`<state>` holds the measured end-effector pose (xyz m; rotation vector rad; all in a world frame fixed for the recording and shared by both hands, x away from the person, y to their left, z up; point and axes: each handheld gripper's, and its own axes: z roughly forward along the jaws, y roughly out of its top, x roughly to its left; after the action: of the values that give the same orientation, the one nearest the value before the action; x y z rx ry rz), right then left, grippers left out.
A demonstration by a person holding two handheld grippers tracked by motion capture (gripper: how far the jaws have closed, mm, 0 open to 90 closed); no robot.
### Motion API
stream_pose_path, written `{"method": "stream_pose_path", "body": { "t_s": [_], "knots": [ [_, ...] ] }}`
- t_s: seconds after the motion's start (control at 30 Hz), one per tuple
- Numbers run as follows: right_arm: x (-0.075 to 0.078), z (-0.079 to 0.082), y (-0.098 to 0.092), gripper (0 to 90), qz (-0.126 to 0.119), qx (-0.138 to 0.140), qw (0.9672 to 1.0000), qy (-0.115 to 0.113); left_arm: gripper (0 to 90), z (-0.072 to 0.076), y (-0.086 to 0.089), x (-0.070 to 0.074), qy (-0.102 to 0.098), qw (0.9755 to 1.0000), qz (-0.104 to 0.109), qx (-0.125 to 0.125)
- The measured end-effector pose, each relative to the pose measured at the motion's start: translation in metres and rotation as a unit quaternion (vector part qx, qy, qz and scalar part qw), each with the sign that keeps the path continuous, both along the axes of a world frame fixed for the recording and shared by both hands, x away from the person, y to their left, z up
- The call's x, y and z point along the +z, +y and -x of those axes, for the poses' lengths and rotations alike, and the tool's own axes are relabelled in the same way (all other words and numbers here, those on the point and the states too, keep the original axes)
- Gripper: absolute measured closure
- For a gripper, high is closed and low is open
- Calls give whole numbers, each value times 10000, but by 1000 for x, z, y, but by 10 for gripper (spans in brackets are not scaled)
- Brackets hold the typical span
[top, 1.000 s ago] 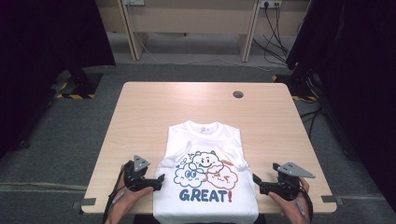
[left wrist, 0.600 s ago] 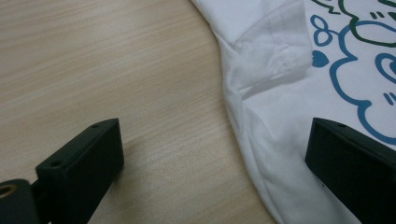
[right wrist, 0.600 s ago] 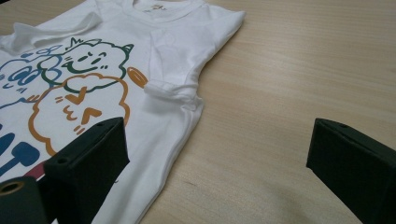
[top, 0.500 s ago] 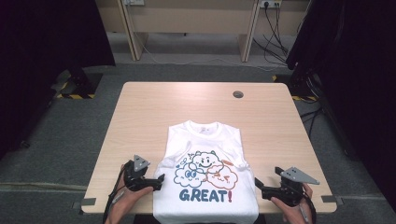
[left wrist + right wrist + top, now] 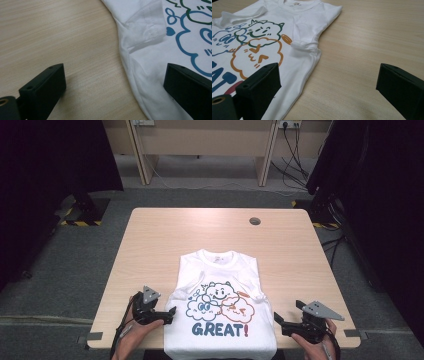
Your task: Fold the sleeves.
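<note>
A white T-shirt (image 5: 220, 275) lies face up on the wooden table (image 5: 200, 235), its sleeves folded in and its hem hanging over the front edge. It carries cartoon clouds and the word GREAT!. My left gripper (image 5: 171, 314) rests open at the shirt's left edge; in the left gripper view (image 5: 115, 72) one jaw is over bare wood and the other over the shirt (image 5: 150, 50). To the right of the hem my right gripper (image 5: 276, 321) stands open. In the right gripper view (image 5: 329, 72) the shirt's (image 5: 299, 25) side edge runs past the left jaw, with wood between the jaws.
A round cable hole (image 5: 255, 221) sits near the table's far right. The far half of the tabletop is bare wood. Dark curtains hang on both sides, and desk legs with cables (image 5: 295, 155) stand behind the table.
My right gripper has drifted slightly right and toward the front edge, away from the shirt. The left gripper and the shirt have stayed put.
</note>
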<state>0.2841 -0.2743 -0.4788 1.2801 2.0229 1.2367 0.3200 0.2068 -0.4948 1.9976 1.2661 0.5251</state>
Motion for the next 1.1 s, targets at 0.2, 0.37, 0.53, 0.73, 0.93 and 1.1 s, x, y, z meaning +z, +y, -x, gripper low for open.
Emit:
{"method": "stream_pose_path", "body": {
  "t_s": [0.2, 0.37, 0.53, 0.73, 0.93, 1.1],
  "knots": [
    [0, 2, 0, 54, 13, -9, 10000, 3, 41, 11, 4, 8, -161, 9997, 168, 22],
    [0, 5, -1, 54, -7, -28, 10000, -13, 42, 23, 4, 12, -313, 9992, 255, 18],
    [0, 10, -4, 54, -39, -70, 10000, -49, 42, 31, 4, 12, -385, 9988, 312, 25],
    [-1, 12, -7, 54, -61, -100, 9999, -38, 42, 48, 6, 15, -538, 9978, 379, 41],
    [-1, 14, -8, 54, -63, -105, 9999, -40, 42, 60, 9, 16, -639, 9971, 413, 95],
    [-2, 14, -8, 54, -51, -101, 9999, -48, 43, 69, 14, 17, -707, 9964, 435, 163]
  ]
}}
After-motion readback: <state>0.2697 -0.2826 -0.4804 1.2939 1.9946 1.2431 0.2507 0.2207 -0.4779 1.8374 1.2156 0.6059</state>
